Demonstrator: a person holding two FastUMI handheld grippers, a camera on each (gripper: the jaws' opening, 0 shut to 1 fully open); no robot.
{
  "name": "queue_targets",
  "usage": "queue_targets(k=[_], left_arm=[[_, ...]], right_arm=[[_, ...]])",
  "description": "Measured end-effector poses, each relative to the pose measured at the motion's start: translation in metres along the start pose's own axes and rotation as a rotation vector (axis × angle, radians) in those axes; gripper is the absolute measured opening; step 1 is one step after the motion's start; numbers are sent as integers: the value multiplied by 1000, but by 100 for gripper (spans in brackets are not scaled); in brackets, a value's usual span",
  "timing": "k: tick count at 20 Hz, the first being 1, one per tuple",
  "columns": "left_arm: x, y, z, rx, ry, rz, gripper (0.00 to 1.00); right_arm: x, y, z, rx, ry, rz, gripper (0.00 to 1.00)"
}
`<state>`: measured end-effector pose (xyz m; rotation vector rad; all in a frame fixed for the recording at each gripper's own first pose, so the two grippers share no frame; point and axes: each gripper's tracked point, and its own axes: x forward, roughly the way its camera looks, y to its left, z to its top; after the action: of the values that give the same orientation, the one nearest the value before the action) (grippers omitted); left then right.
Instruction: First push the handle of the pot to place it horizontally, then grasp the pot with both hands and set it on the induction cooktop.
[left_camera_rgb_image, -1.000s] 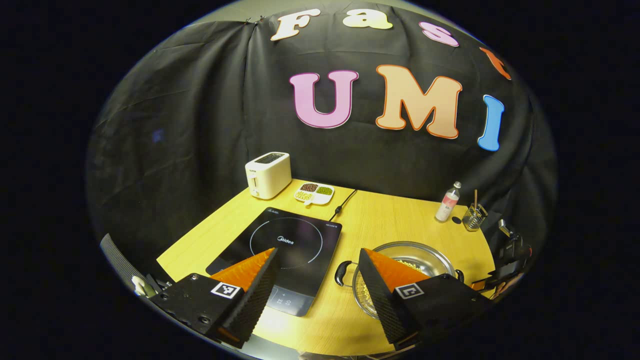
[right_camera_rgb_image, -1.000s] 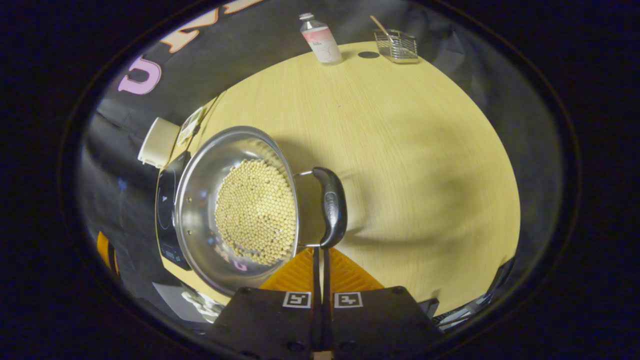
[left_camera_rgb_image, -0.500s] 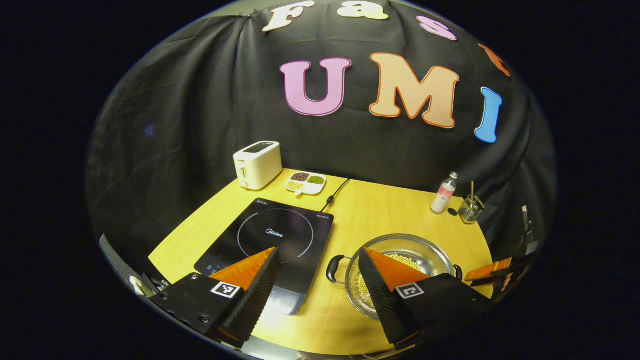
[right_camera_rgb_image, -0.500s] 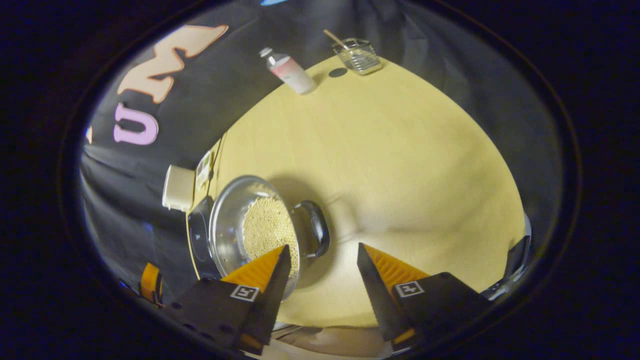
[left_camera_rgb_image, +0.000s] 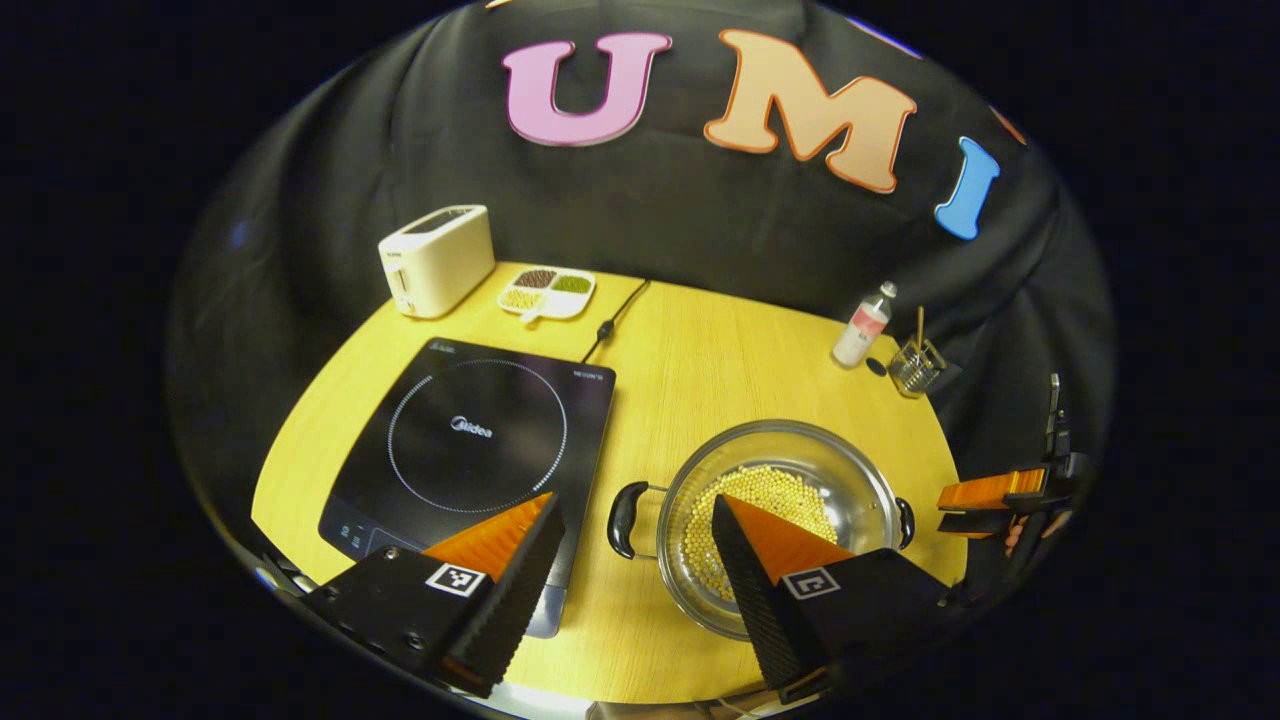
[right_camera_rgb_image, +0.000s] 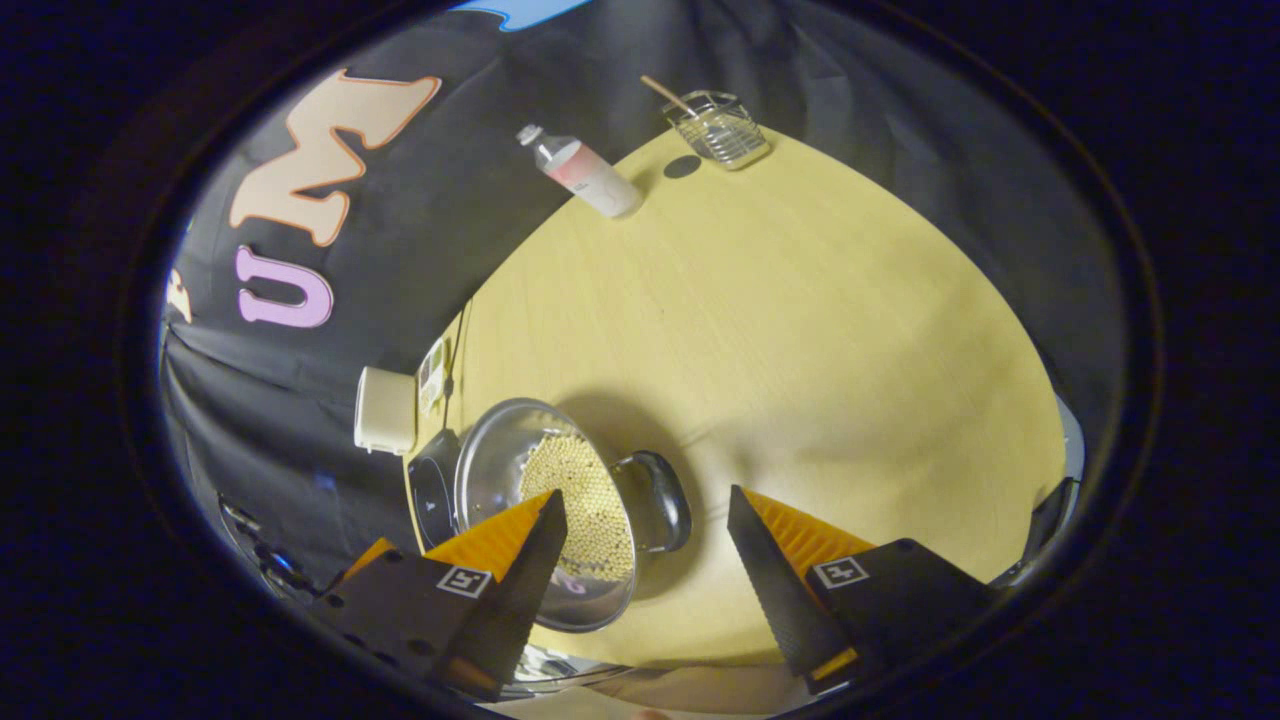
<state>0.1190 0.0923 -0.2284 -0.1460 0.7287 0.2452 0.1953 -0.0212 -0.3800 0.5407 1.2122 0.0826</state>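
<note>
Clearly, the left gripper view gives the whole black glass induction cooktop (left_camera_rgb_image: 470, 440) with its round ring, while the right gripper view gives just a dark corner of it behind the pot. The shiny round steel pot (left_camera_rgb_image: 790, 470) with pale yellow beans inside stands on the yellow wooden table (left_camera_rgb_image: 700, 350), just beside the cooktop's right edge and not on it. It has two black handles: the left handle (left_camera_rgb_image: 622, 520) points toward the cooktop, the right handle (left_camera_rgb_image: 905, 522) points away, so the line through them runs across the table, left to right.

The left gripper (left_camera_rgb_image: 630, 545) is wide open and holds nothing, above the table's near edge. The right gripper (right_camera_rgb_image: 645, 540) is also wide open and empty, near the pot's right handle. At the back stand one cream toaster (left_camera_rgb_image: 437, 260), one white divided dish (left_camera_rgb_image: 548, 293), one small bottle (left_camera_rgb_image: 862, 327) and one wire holder (left_camera_rgb_image: 915, 365).
</note>
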Motion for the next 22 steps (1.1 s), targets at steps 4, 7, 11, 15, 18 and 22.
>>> queue_targets(k=[4, 7, 11, 15, 18, 22], left_arm=[[34, -1, -9, 1, 119, -18, 89], [53, -1, -20, 1, 205, -15, 87], [71, -4, -32, 3, 287, -35, 73], [78, 0, -40, 2, 321, -8, 67], [83, 1, -44, -7, 341, -8, 69], [87, 0, -49, 7, 370, -18, 66]], right_arm=[[14, 10, -2, -2, 48, 13, 100], [21, 12, -4, -5, 78, 12, 100], [34, 6, -8, -27, 105, -15, 100], [53, 1, -14, -56, 147, -40, 100], [65, -2, -22, -82, 190, -54, 98], [77, -8, -31, -115, 228, -80, 98]])
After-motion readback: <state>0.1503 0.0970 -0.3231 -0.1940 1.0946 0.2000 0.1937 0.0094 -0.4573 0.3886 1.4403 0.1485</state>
